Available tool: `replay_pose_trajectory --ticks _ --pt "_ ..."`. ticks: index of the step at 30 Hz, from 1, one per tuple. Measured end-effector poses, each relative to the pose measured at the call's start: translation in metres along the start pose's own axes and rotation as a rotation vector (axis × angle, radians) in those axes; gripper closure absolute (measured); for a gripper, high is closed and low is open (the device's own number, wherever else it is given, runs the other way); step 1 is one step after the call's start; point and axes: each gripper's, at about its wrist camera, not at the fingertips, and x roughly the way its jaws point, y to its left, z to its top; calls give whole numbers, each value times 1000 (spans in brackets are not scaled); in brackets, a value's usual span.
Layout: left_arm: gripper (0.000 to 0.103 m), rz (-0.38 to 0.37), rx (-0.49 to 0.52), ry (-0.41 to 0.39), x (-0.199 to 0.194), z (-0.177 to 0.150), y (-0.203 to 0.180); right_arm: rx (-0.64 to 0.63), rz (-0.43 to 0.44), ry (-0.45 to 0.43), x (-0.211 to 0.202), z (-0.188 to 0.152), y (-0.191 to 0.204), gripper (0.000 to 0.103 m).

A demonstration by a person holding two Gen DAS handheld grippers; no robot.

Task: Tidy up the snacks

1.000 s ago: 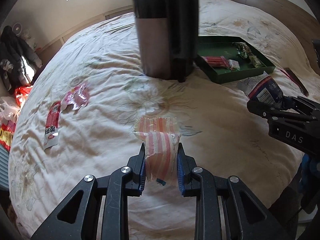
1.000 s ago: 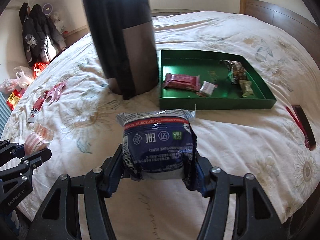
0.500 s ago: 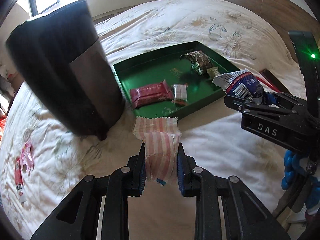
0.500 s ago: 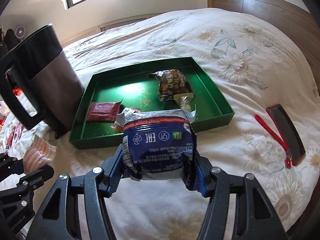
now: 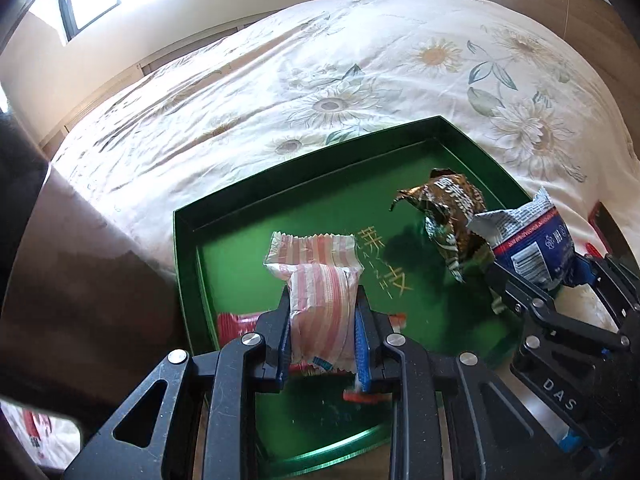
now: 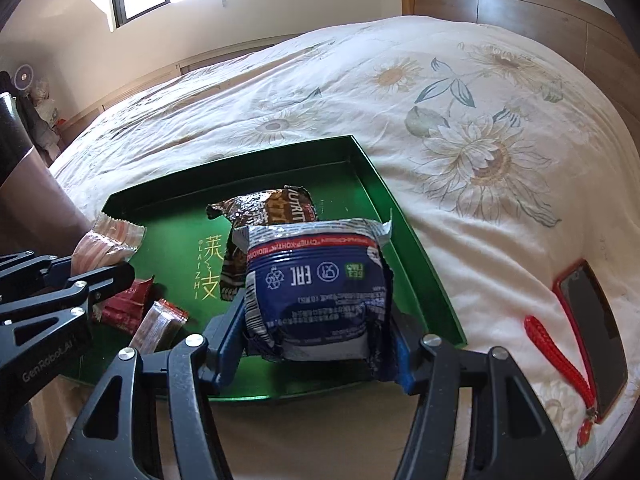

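Observation:
My left gripper (image 5: pixel 322 320) is shut on a pink striped snack packet (image 5: pixel 320 280) and holds it above the left part of a green tray (image 5: pixel 304 172). My right gripper (image 6: pixel 316 320) is shut on a blue and silver snack pack (image 6: pixel 316 284), held above the tray's (image 6: pixel 248 160) right front part. In the tray lie a brown foil packet (image 5: pixel 452 216), a red packet (image 6: pixel 128 304) and a small clear red-ended packet (image 6: pixel 160 324). The right gripper also shows in the left wrist view (image 5: pixel 560 288), the left gripper in the right wrist view (image 6: pixel 92 272).
The tray sits on a bed with a white flowered cover (image 6: pixel 460 120). A dark cylindrical bin (image 5: pixel 60 272) stands close on the tray's left. A phone in a red case (image 6: pixel 592 320) with a red strap lies right of the tray. A wooden headboard (image 6: pixel 500 4) is behind.
Both grippers have moved forward with their packets, from over the bed cover in front of the tray to above the tray itself. The bin has slid to the left edge of view.

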Motion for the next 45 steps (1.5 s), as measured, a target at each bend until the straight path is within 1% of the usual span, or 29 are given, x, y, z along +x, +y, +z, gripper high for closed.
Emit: replay_pose_trajectory --ticks 7,10,12,14,16,18,22,23,25,26,27,32,37,41,45 --pt "81 37 -26 16 37 16 5 6 18 -30 23 9 -1 0" --pt "81 46 -34 24 47 15 8 -1 26 -42 29 13 0 0" --pt "81 36 -52 35 53 13 10 -6 30 -51 33 14 2 0" --pt "81 31 -55 25 54 11 10 -8 27 -49 38 13 2 0" --pt "81 22 -55 21 55 11 10 -4 27 -25 46 9 0 0" --pt "81 15 -61 20 55 9 12 -2 20 -29 49 6 -1 0" --pt "80 27 -49 18 55 7 13 3 23 -33 49 5 -3 0" --pt "79 27 -43 18 54 8 12 5 22 -33 49 4 -4 0" --pt "73 32 -32 21 55 9 10 7 19 -35 48 4 -4 0" --pt "67 34 -29 18 54 8 10 9 15 -36 47 4 -5 0" --pt "63 38 -28 11 51 8 9 10 13 -37 46 4 -5 0" --pt "52 53 -25 -10 37 7 6 12 8 -57 34 6 -6 0" --pt "51 56 -15 -35 15 5 4 -15 2 -76 14 7 -1 0" --pt "51 42 -1 -52 -8 3 0 -15 -10 -87 -7 5 -3 0" --pt "51 26 5 -64 -32 -6 -3 -20 -31 -89 -29 1 -4 0"
